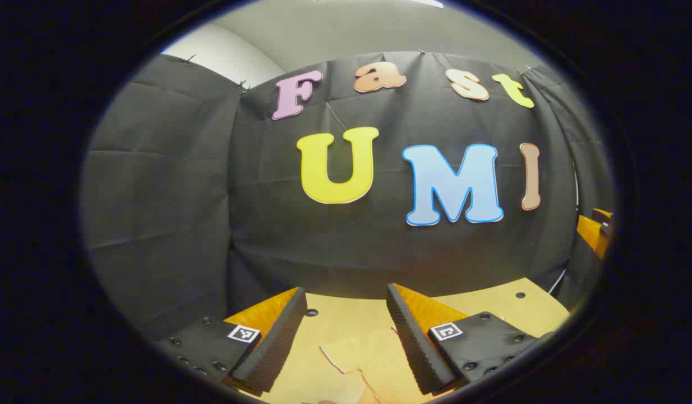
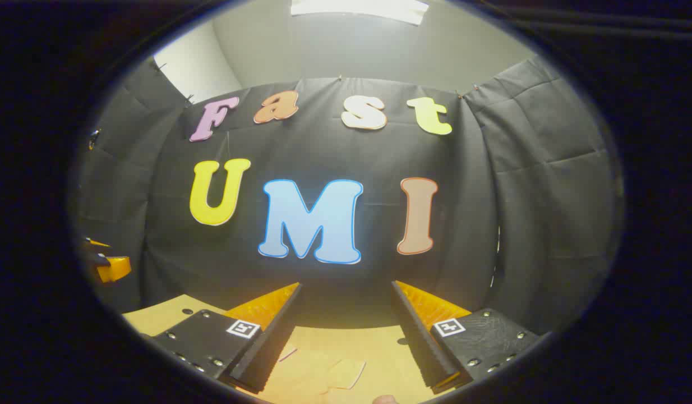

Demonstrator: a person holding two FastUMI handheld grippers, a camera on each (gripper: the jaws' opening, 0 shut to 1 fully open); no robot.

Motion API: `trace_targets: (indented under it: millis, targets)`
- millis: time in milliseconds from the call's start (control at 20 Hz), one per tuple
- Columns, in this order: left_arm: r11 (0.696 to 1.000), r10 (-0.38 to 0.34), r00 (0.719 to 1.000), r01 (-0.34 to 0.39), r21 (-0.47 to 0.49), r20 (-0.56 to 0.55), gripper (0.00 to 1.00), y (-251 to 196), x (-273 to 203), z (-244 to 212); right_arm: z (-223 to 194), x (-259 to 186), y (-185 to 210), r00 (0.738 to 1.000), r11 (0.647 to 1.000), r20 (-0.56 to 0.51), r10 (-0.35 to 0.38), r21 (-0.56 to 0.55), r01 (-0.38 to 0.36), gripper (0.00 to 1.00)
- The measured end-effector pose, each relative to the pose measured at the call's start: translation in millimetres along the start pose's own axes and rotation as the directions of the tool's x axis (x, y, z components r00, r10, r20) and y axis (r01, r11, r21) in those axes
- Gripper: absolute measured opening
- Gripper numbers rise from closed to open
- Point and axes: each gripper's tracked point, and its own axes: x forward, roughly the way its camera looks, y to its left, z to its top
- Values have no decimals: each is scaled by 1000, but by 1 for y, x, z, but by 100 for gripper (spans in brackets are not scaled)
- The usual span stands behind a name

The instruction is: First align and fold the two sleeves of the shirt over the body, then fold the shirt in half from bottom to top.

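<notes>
Pale tan, flat paper-like pieces [image 1: 374, 359] lie on the smooth tan wooden desk [image 1: 508, 306] between the left gripper [image 1: 346, 314] jaws, spread wide and empty; the right gripper [image 2: 346, 311] jaws likewise gape empty above the desk, before the black cloth wall [image 2: 335, 280].

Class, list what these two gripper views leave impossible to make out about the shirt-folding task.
- Shirt: left gripper view has pale cloth cut off by the bottom edge; sleeves and fold state unreadable.
- Right gripper view: pale pieces between the open fingers, too partial to identify.
- Other hand-held gripper: cut off at the left edge, jaws untellable there.
</notes>
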Motion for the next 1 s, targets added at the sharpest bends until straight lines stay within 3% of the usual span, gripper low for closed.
trace_targets:
  millis: [400, 1000]
  targets:
    - [998, -60, 998, 59, 37, 19, 93, -39, 20, 6, -24, 12, -16, 998, 1000, -69, -13, 16, 14, 96]
    - [995, -82, 997, 80, 64, 17, 93, -45, 30, 12, -65, 31, -2, 985, 1000, -171, 20, 20, -17, 97]
